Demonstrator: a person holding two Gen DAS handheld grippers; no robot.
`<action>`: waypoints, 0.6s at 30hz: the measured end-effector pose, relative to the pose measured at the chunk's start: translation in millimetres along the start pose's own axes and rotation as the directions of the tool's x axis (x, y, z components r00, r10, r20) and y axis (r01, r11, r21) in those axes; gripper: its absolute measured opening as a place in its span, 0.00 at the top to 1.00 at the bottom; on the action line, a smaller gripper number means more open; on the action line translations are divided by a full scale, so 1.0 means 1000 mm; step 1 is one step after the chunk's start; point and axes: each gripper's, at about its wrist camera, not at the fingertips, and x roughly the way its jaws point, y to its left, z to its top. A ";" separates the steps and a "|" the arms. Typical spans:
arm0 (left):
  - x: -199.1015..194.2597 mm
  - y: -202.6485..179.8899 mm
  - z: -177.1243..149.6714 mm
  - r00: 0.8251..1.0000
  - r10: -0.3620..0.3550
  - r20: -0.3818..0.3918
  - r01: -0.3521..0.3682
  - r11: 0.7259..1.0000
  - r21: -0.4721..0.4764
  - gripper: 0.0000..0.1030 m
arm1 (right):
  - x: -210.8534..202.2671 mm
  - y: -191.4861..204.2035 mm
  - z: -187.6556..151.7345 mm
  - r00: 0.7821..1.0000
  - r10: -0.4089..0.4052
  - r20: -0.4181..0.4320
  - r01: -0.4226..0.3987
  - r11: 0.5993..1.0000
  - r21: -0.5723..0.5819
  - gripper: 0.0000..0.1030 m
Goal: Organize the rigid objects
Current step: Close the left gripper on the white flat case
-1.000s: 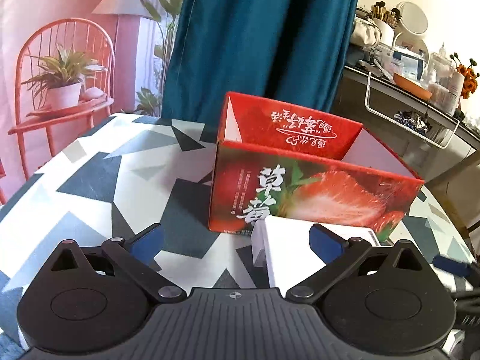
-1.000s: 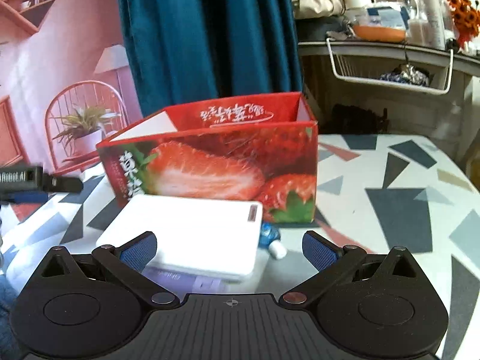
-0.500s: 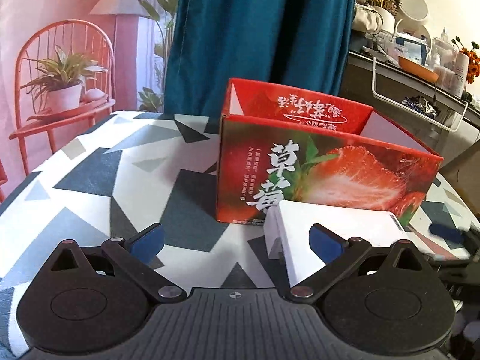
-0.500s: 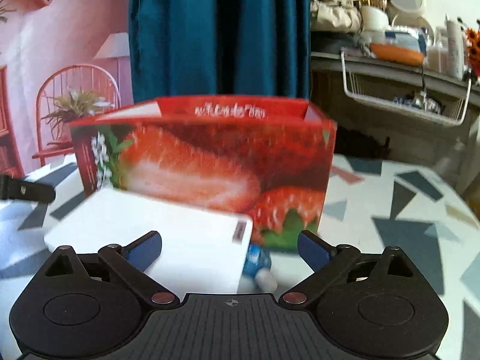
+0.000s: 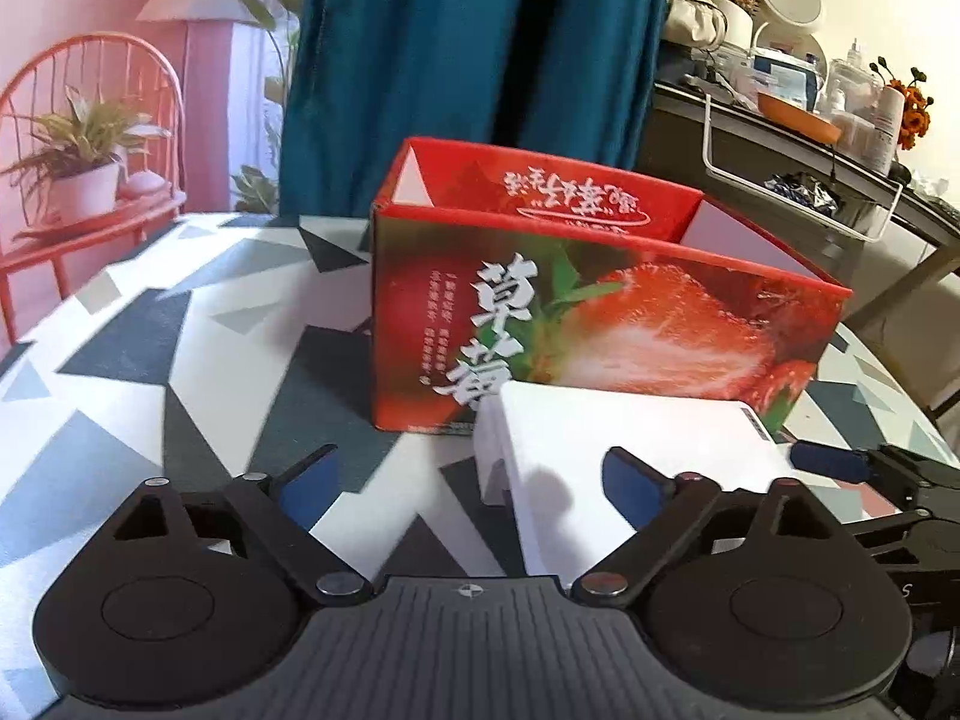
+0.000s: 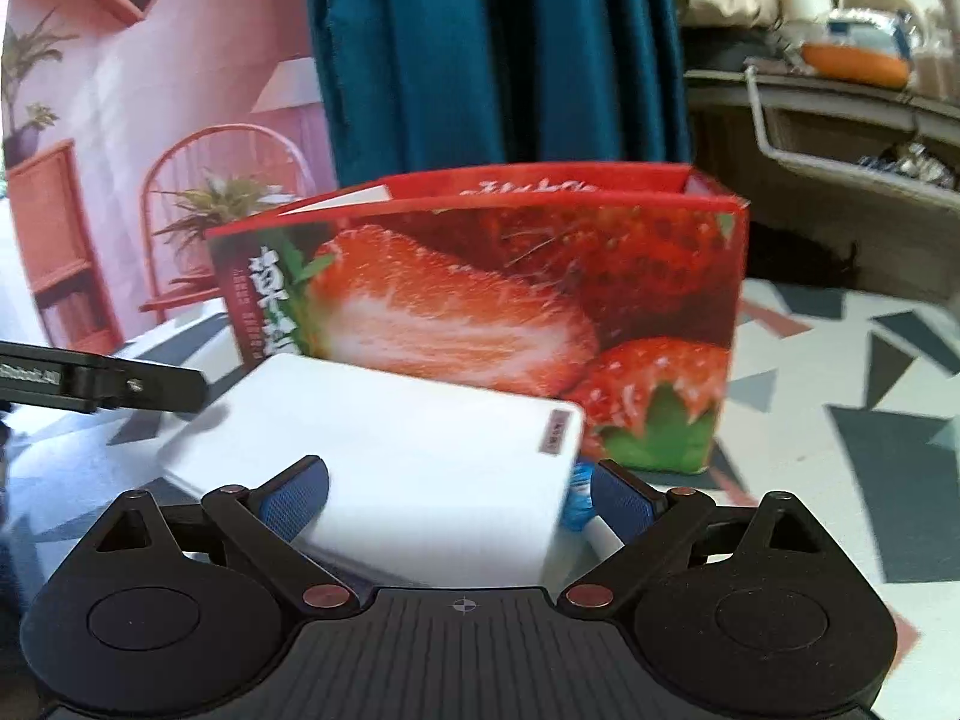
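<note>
A flat white box lies on the patterned table, right in front of a red open-top strawberry carton. My left gripper hangs over the box's left end. Its jaws are closing, and only that corner sits between them; the right pad overlaps the box top. My right gripper straddles the near right corner of the white box. Its jaws are closing too, and a gap shows at the right pad. A small blue-and-white tube peeks out from under the box there. The carton stands just behind.
One finger of the right gripper shows at the right in the left wrist view. The left gripper's black finger reaches in from the left in the right wrist view. A teal curtain hangs behind, with a cluttered shelf at the right.
Both grippers have sunk closer to the white box, and their jaws have narrowed a little. In the right wrist view the box now fills the space between the fingers.
</note>
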 end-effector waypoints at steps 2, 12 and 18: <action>0.002 -0.001 -0.001 1.000 -0.014 -0.012 0.014 1.000 -0.003 0.15 | 0.001 -0.002 0.000 1.000 0.027 -0.010 -0.027 1.000 0.013 0.09; 0.013 -0.001 0.004 0.996 -0.066 -0.062 0.063 0.997 -0.046 0.32 | 0.007 -0.011 0.001 0.995 0.091 -0.035 -0.088 0.994 0.070 0.07; 0.024 -0.011 0.004 0.991 -0.077 -0.110 0.072 0.996 -0.048 0.32 | 0.011 -0.019 0.000 0.992 0.119 -0.050 -0.113 0.987 0.113 0.08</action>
